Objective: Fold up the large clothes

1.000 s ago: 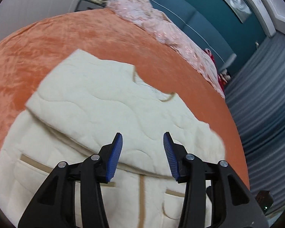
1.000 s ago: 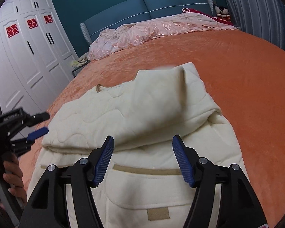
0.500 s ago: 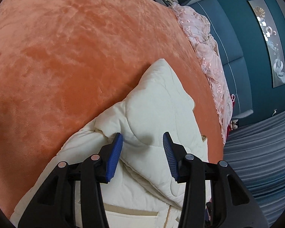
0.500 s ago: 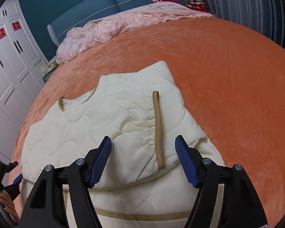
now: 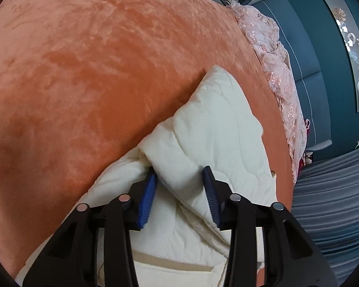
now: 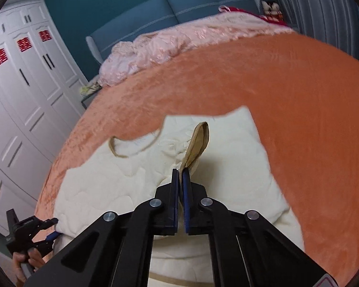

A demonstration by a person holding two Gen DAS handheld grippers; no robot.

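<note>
This is a bedroom in a home. A big bed with an orange blanket (image 6: 287, 91) fills the space ahead of the tongs. Past it is a pink quilt (image 6: 179, 40) against a blue headboard (image 6: 179, 9). White closets (image 6: 24, 76) stand to the left of the right tongs, and gray curtains (image 6: 323, 7) hang to the right.

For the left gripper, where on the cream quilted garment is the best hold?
The folded side edge of the cream quilted garment, where it bulges between the open left gripper. Come from the orange bedspread side: the thick fold stands up, giving both jaws purchase.
</note>
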